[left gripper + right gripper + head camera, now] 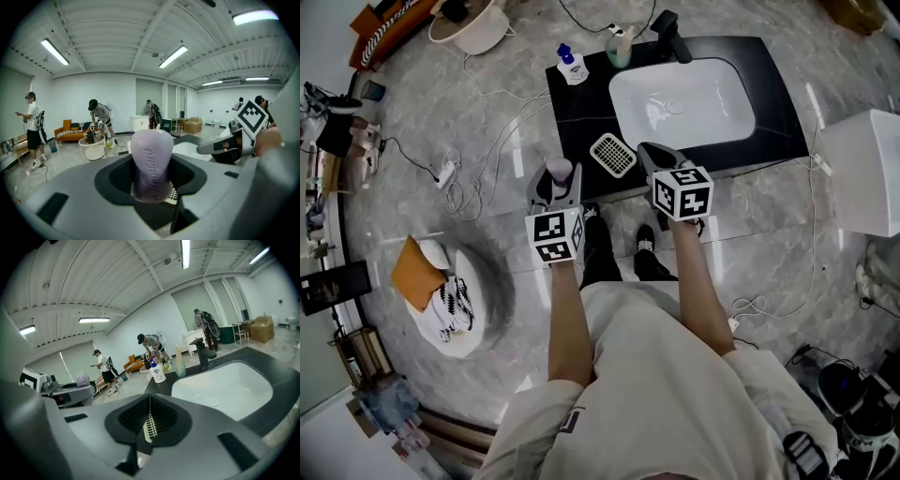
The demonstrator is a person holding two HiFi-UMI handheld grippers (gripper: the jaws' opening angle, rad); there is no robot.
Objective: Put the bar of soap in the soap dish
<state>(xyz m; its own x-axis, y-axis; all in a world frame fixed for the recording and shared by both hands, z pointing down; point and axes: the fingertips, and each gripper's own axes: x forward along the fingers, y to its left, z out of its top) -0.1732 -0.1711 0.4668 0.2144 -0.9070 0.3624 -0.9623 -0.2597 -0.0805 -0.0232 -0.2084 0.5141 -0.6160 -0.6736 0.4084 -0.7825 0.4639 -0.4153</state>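
A purple bar of soap (559, 170) stands upright between the jaws of my left gripper (558, 180), which is shut on it just left of the black counter (581, 108). In the left gripper view the soap (151, 161) fills the middle of the gripper (151, 176). The white slatted soap dish (612, 155) lies on the counter's front edge, between the two grippers. My right gripper (649, 152) hovers just right of the dish with its jaws together and nothing held. In the right gripper view the dish (150, 427) shows as a sliver beyond the gripper (149, 411).
A white sink (727, 127) is set in the counter, with a black faucet (667, 33), a green bottle (619, 47) and a blue-capped bottle (572, 67) behind it. Cables and a power strip (447, 172) lie on the floor to the left. A white cabinet (862, 169) stands right.
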